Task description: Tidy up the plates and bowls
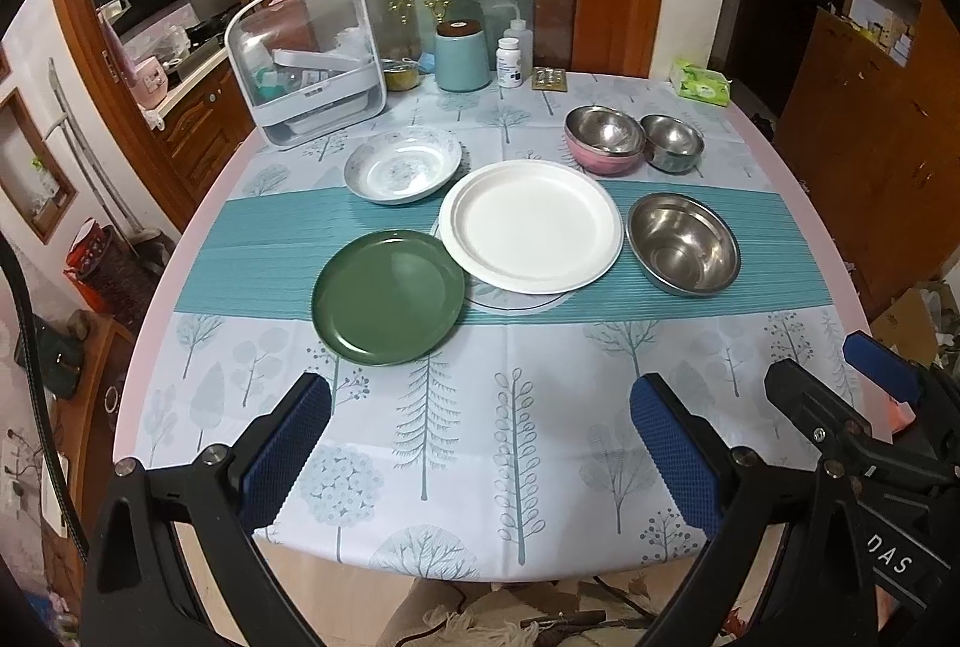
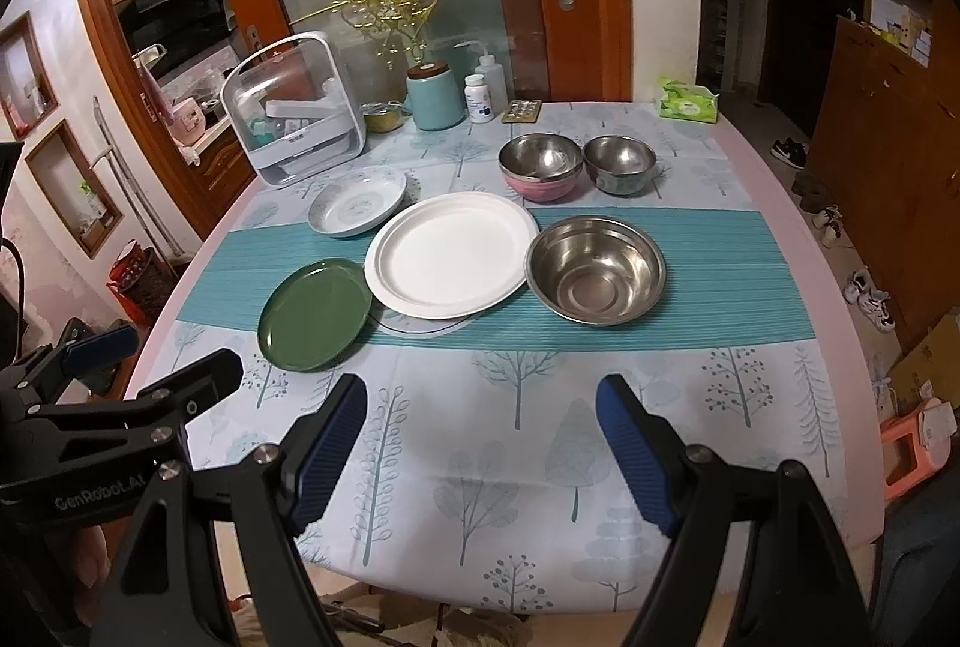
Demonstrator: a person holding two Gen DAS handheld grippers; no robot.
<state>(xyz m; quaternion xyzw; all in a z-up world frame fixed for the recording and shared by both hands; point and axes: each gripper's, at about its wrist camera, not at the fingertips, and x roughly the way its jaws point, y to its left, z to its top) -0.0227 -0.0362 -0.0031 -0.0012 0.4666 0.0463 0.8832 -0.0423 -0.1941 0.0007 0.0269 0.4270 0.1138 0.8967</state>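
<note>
A green plate (image 1: 389,297) (image 2: 315,314) lies on the teal runner, left of a white plate (image 1: 531,225) (image 2: 451,254). Behind them sits a patterned plate (image 1: 402,165) (image 2: 357,200). A large steel bowl (image 1: 683,243) (image 2: 596,267) stands right of the white plate. Farther back are a pink-sided steel bowl (image 1: 603,139) (image 2: 541,165) and a small steel bowl (image 1: 672,142) (image 2: 619,164). My left gripper (image 1: 480,407) and right gripper (image 2: 482,401) hover open over the table's near edge, holding nothing. Each shows in the other's view, the right gripper (image 1: 828,371) at the right margin and the left gripper (image 2: 162,353) at the left margin.
At the back of the round table (image 1: 516,443) stand a clear-lidded white container (image 1: 309,62), a light blue jar (image 1: 461,56), a pill bottle (image 1: 508,62), a squeeze bottle (image 2: 492,77) and a green tissue pack (image 1: 702,83). Shoes (image 2: 870,296) lie on the floor at right.
</note>
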